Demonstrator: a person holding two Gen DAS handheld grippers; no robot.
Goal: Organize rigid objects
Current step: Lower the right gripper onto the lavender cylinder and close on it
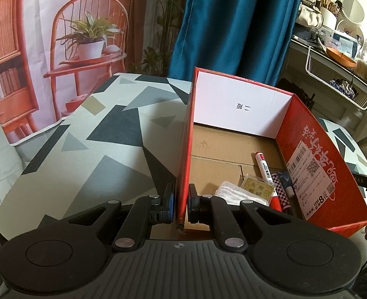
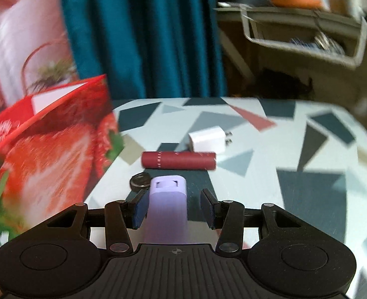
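The left gripper [image 1: 181,205] is clamped on the near wall of the red cardboard box [image 1: 308,164], one pad outside and one inside, steadying it on the patterned table [image 1: 83,134]. Inside the box lie a white marker [image 1: 263,167], a gold-faced clear case [image 1: 259,186], a folded white cloth [image 1: 240,195] and a checkered pen [image 1: 281,186], all gathered near the right wall. The right gripper [image 2: 174,208] has its jaws apart around a lavender rectangular object [image 2: 168,206]; the left pad looks close to or touching its side, while the right pad stands clear of it, so no grip is made yet. Whether the object rests on the table or is partly lifted cannot be told. Just beyond it lies a dark coin-like disc [image 2: 139,181], then a maroon cylindrical tube [image 2: 178,160], then a white plug adapter [image 2: 205,139], all outside the box, which stands to the left in this view. The step in hand appears to be grasping the lavender object. Recommended: centre it between the pads before closing, close squarely on its long flat sides, and lift straight so that the disc beside it is not dragged. The box wall should remain held so that the box does not shift during the drop. The right view is blurred, so fine contact is uncertain.
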